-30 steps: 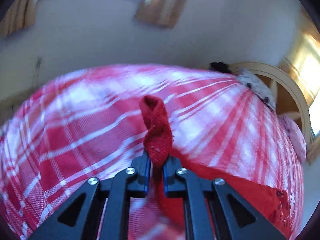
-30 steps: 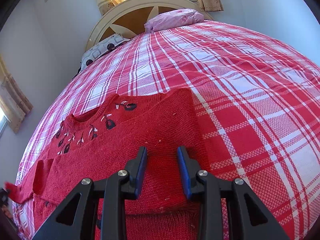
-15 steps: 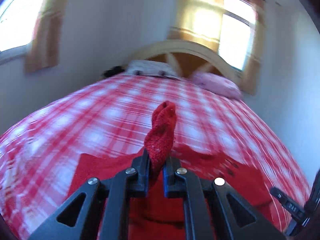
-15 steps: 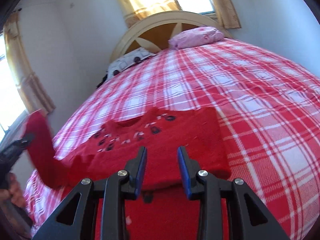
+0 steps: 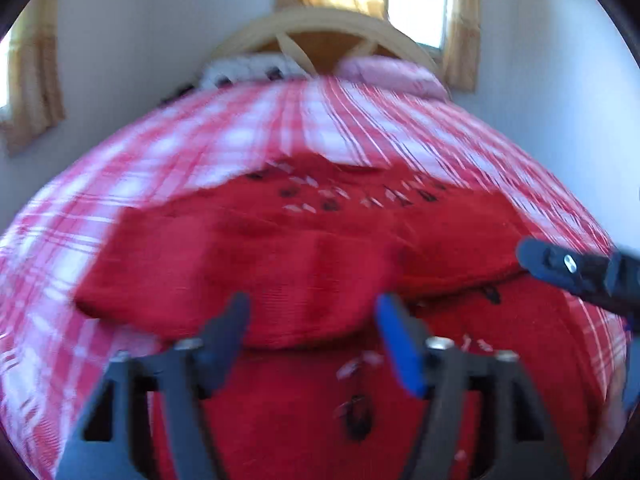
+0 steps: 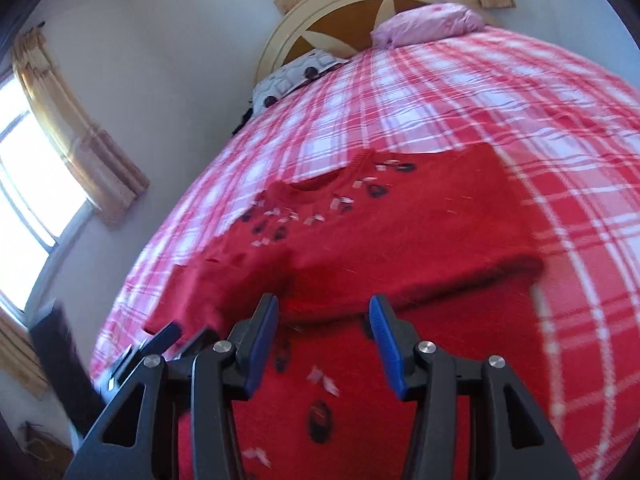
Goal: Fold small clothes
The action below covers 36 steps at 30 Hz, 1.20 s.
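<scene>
A red knitted sweater (image 5: 280, 248) (image 6: 400, 232) with small dark and white motifs lies flat on the checked bedspread. Its lower part is folded up over the body, and one sleeve (image 5: 216, 264) lies across the front. My left gripper (image 5: 312, 304) hovers just above the fold. Its jaws are opening and nothing is between them. My right gripper (image 6: 323, 302) hangs over the same folded edge, also opening and also with nothing in it. A blue-padded fingertip (image 5: 548, 260) of the right gripper shows at the right of the left wrist view. The left gripper's fingers (image 6: 164, 334) appear at the lower left of the right wrist view.
The red-and-white checked bedspread (image 5: 200, 140) (image 6: 480, 100) covers the whole bed. A pink pillow (image 6: 428, 24) and a white spotted pillow (image 6: 296, 76) rest against the arched headboard (image 5: 320, 28). Curtained windows stand behind the headboard and on the left wall.
My left gripper swung the held red sleeve across over the sweater and let go, and its jaws now stand apart. The right gripper's jaws have widened, and it has lifted slightly.
</scene>
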### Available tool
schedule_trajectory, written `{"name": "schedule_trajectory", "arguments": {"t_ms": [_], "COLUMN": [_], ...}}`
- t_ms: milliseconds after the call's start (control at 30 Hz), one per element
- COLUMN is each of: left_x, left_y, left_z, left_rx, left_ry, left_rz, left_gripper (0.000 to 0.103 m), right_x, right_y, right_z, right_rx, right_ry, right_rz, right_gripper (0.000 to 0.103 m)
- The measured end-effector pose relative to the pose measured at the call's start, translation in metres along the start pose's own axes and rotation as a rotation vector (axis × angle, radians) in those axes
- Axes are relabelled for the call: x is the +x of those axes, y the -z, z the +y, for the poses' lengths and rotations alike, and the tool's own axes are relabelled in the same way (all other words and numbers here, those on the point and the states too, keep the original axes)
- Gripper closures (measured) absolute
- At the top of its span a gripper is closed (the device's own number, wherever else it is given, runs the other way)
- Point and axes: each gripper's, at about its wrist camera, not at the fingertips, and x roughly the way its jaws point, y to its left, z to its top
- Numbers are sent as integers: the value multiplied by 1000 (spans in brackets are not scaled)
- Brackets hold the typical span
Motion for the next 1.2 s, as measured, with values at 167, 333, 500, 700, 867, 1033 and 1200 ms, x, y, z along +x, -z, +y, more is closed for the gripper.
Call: {"name": "schedule_trajectory", "arguments": {"t_ms": [167, 333, 500, 700, 867, 1033, 1200], "left_x": [-10, 15, 20, 17, 14, 14, 15], "left_y": [20, 40, 39, 42, 44, 44, 41], "left_z": [40, 60, 41, 43, 47, 50, 53], "left_rx": [-160, -257, -187, -203, -213, -232, -243], "left_ry": [-122, -106, -170, -150, -150, -167, -186], "left_rz": [-27, 98, 115, 103, 97, 105, 115], "left_gripper": [28, 29, 25, 24, 24, 24, 24], "right_x": [47, 74, 86, 80, 45, -14, -48], "right_y": [-3, 18, 30, 18, -29, -83, -95], "right_z": [21, 30, 49, 68, 93, 103, 61], "right_rx": [-4, -30, -202, -301, -382, -417, -392], "right_ry": [-32, 35, 140, 120, 91, 81, 174], "right_rz": [88, 126, 117, 117, 5, -158, -216], "right_gripper": [52, 51, 64, 94, 94, 94, 94]}}
